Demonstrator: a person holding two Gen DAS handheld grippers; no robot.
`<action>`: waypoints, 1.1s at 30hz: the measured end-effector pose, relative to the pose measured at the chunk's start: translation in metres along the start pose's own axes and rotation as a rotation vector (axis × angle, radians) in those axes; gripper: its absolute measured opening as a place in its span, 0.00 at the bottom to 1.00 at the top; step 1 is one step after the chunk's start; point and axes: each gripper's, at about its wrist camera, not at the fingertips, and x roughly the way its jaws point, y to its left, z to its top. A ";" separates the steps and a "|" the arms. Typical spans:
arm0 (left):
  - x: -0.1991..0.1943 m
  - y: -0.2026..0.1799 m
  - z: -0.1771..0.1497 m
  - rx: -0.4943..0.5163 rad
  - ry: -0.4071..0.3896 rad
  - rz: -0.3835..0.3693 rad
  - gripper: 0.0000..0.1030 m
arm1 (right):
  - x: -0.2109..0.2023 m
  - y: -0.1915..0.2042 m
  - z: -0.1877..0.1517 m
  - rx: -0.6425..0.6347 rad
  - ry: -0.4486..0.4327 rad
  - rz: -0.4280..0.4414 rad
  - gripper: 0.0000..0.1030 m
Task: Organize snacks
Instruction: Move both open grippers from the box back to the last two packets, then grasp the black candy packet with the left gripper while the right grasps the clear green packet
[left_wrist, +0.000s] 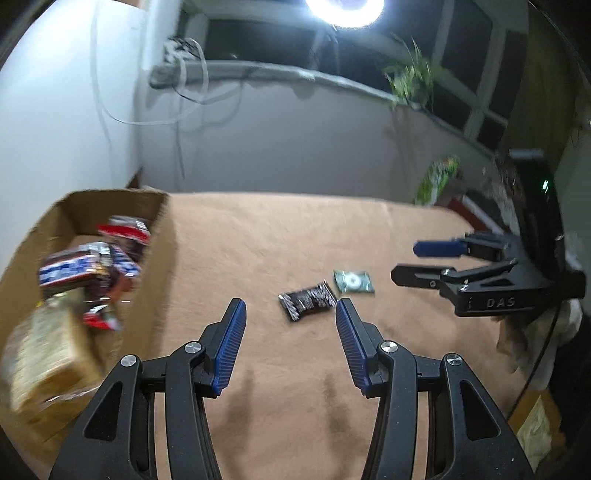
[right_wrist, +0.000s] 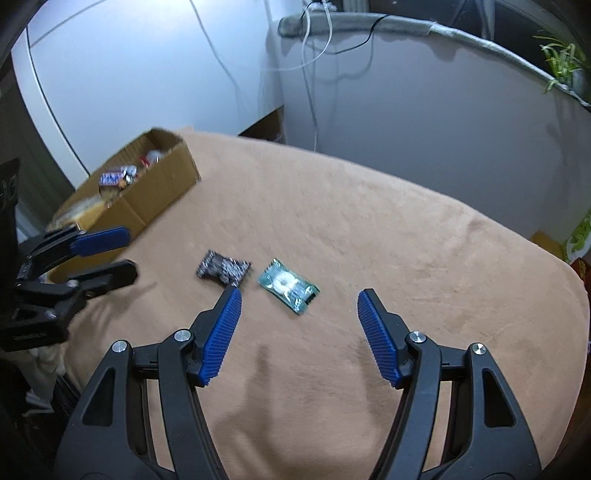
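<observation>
A black snack packet (left_wrist: 307, 301) (right_wrist: 223, 268) and a green packet (left_wrist: 354, 282) (right_wrist: 289, 285) lie side by side on the tan cloth. A cardboard box (left_wrist: 147, 258) (right_wrist: 162, 184) at the left holds several snack packs. My left gripper (left_wrist: 290, 308) is open and empty, just short of the black packet; it also shows in the right wrist view (right_wrist: 122, 254). My right gripper (right_wrist: 299, 299) is open and empty, with the green packet just beyond its fingertips; it also shows in the left wrist view (left_wrist: 406, 262).
The tan cloth (right_wrist: 406, 229) covers the table, whose far edge meets a grey wall. A green bag (left_wrist: 437, 179) and dark clutter stand off the table's right side. Cables hang on the wall behind.
</observation>
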 end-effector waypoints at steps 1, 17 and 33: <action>0.006 -0.003 0.000 0.019 0.013 0.003 0.48 | 0.004 -0.001 -0.001 -0.013 0.012 0.007 0.61; 0.071 -0.026 -0.001 0.277 0.115 0.042 0.48 | 0.054 0.006 0.004 -0.213 0.120 -0.002 0.53; 0.085 -0.020 0.010 0.246 0.120 0.049 0.35 | 0.063 0.012 0.012 -0.224 0.095 0.008 0.36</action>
